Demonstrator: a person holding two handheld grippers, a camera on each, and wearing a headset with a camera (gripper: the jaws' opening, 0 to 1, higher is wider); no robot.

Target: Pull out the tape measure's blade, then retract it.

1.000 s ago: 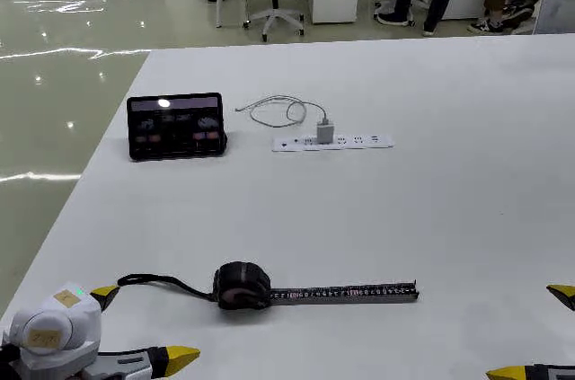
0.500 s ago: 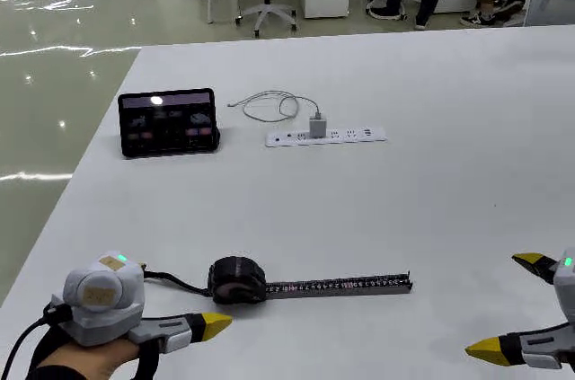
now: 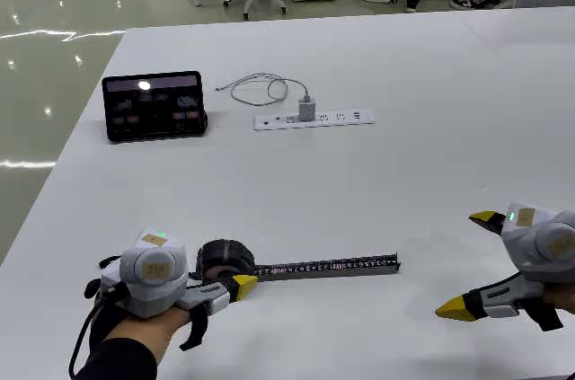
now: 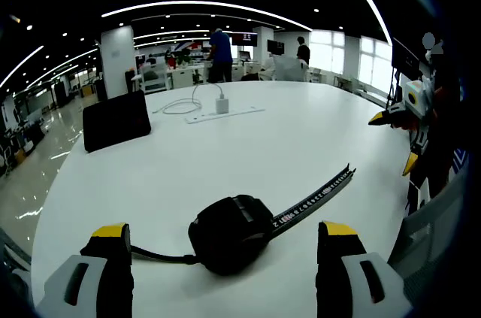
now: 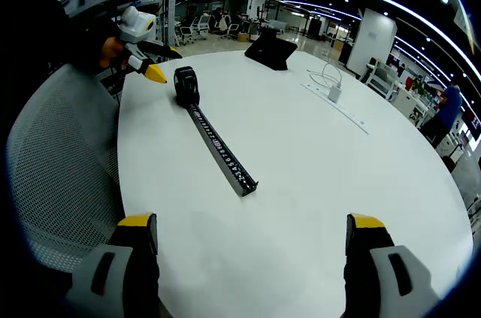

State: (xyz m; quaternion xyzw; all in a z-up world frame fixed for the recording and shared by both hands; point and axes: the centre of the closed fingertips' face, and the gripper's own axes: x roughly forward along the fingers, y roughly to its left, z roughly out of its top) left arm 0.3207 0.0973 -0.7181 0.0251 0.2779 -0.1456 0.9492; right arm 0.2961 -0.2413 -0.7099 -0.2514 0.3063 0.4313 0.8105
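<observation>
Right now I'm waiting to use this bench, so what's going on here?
A person is working a tape measure on the white table, holding a gripper in each hand. The tape measure lies flat with its blade pulled out along the table. The left gripper is at the tape measure, its open fingers on either side of it, not closed. The right gripper hangs open off to the side, apart from the blade's tip. Retracting is not yet done.

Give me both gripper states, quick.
Left gripper: open, holding nothing; the tape measure lies just ahead between its jaws.
Right gripper: open, holding nothing.
</observation>
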